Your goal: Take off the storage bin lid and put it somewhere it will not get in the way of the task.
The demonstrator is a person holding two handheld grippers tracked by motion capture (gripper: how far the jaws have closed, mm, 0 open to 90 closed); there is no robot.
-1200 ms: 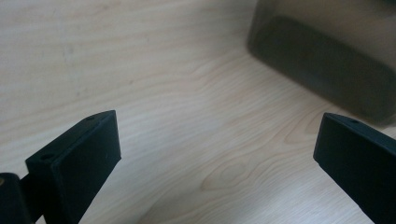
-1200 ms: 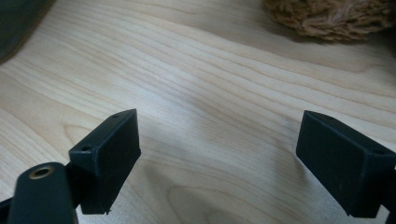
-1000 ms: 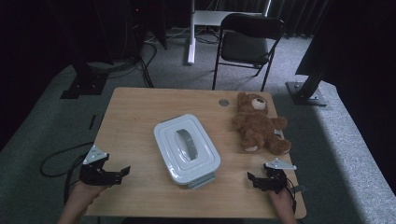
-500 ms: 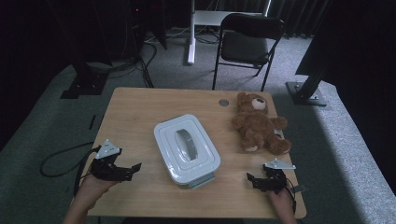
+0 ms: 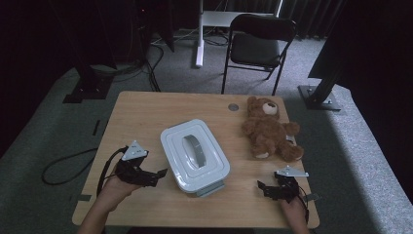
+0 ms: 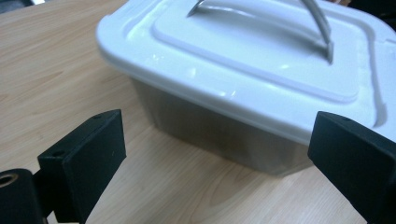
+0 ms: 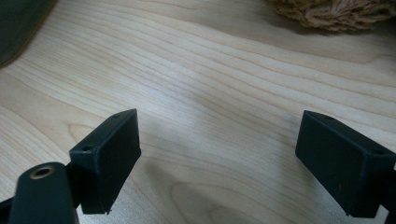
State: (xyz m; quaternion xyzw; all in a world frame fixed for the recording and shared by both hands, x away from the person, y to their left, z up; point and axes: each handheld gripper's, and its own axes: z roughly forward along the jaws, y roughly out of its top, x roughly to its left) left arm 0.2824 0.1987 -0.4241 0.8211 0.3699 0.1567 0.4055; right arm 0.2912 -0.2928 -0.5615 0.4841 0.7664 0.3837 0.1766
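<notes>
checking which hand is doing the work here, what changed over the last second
The left gripper moved in from the table's left edge toward the white lidded box; its fingers are open, just short of the box's side, holding nothing. The right gripper stayed at the near right edge, open and empty. The box, the teddy bear and the table stayed as they were.
</notes>
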